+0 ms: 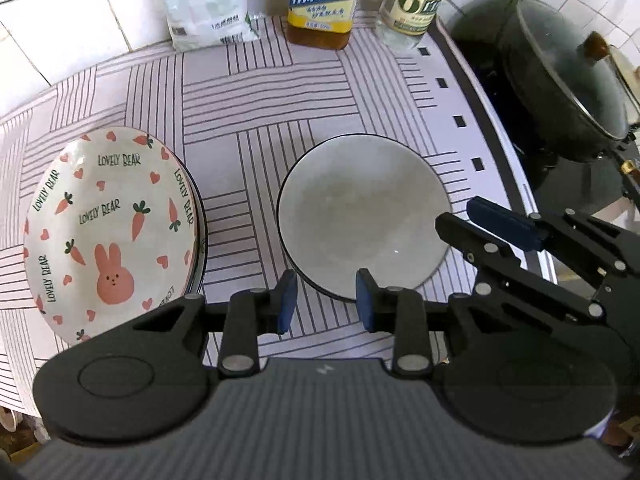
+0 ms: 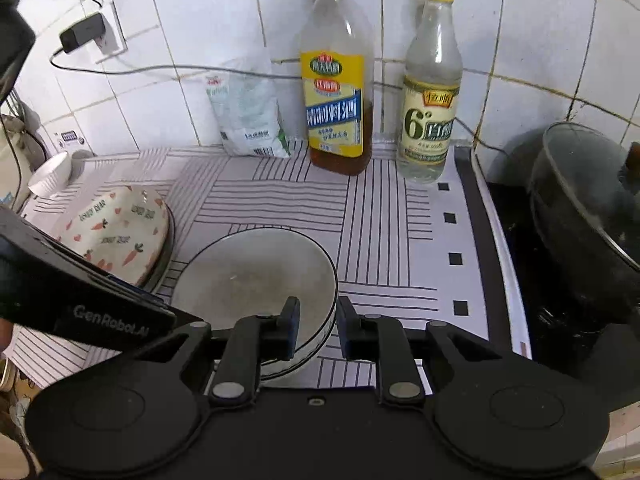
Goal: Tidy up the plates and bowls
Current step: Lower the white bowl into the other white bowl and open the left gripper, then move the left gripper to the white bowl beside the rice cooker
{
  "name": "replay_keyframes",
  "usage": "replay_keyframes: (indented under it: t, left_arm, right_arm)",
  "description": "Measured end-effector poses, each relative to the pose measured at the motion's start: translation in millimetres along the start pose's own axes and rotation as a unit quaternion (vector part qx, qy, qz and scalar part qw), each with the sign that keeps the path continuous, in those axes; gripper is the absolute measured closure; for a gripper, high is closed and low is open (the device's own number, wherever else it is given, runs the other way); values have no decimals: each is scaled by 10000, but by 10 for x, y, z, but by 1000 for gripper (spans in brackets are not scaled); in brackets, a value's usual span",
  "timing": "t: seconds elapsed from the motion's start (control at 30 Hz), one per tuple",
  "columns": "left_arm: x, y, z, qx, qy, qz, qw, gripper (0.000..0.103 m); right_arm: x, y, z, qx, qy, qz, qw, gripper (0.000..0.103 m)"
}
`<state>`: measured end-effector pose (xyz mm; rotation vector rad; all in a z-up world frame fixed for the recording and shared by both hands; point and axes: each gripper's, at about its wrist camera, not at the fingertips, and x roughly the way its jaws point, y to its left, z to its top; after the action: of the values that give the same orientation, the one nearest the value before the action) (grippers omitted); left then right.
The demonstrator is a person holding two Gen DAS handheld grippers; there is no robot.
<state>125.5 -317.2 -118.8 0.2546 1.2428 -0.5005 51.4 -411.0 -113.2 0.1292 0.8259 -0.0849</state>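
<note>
**Both grippers slack at the grey bowl's rim**

Left wrist view: the left hand-held gripper (image 1: pixel 326 304) stands slightly spread, its blue pads either side of the near rim of the grey bowl (image 1: pixel 362 216) without pressing on it. The bowl sits upright on the striped cloth (image 1: pixel 248 112) over the table. Left of the bowl, apart from it, the rabbit plate (image 1: pixel 108 228) lies on top of another dish. Right of the bowl the right hand-held gripper (image 1: pixel 486 220) reaches over its rim. Behind the bowl stand a white bag (image 1: pixel 208 4) and two bottles; right of it, off the cloth, a lidded black pot (image 1: pixel 568 80).

Right wrist view: the right hand-held gripper (image 2: pixel 318 330) is also slightly spread, one pad inside the bowl (image 2: pixel 256 276) and one outside, straddling the rim with a gap. The plate (image 2: pixel 120 228) lies left of the bowl, partly hidden by the left gripper's body. The yellow-label bottle (image 2: pixel 338 92) and clear bottle (image 2: pixel 430 96) stand behind the bowl at the tiled wall.
</note>
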Motion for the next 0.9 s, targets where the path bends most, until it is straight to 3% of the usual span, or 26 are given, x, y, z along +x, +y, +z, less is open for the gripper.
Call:
replay_keyframes:
  t: [0.37,0.63,0.8,0.83,0.9]
  left_arm:
    - [-453,-1,-379,215,-55,-29,9998,65]
    - [-769,176,-595,206,-363,-201,9989,62]
    - [-898,378,-662,184,-598,-402,9972,56]
    - [-932,429,-679,192,-650,-420,9968,53]
    - [-988,507,-703,257,-733,-328,9964,49]
  right_arm:
    - [-468,93,-137,-292,-79,135,9995,56]
    - [-782,254,-239,-519,-223,325,9979,36]
    - [-889,399,-254,-674,-159,721,9950,24]
    - [-900,424,-253,-675,-134,829,9942,16]
    - [-918,490,-239,-640,-178,956,9932,12]
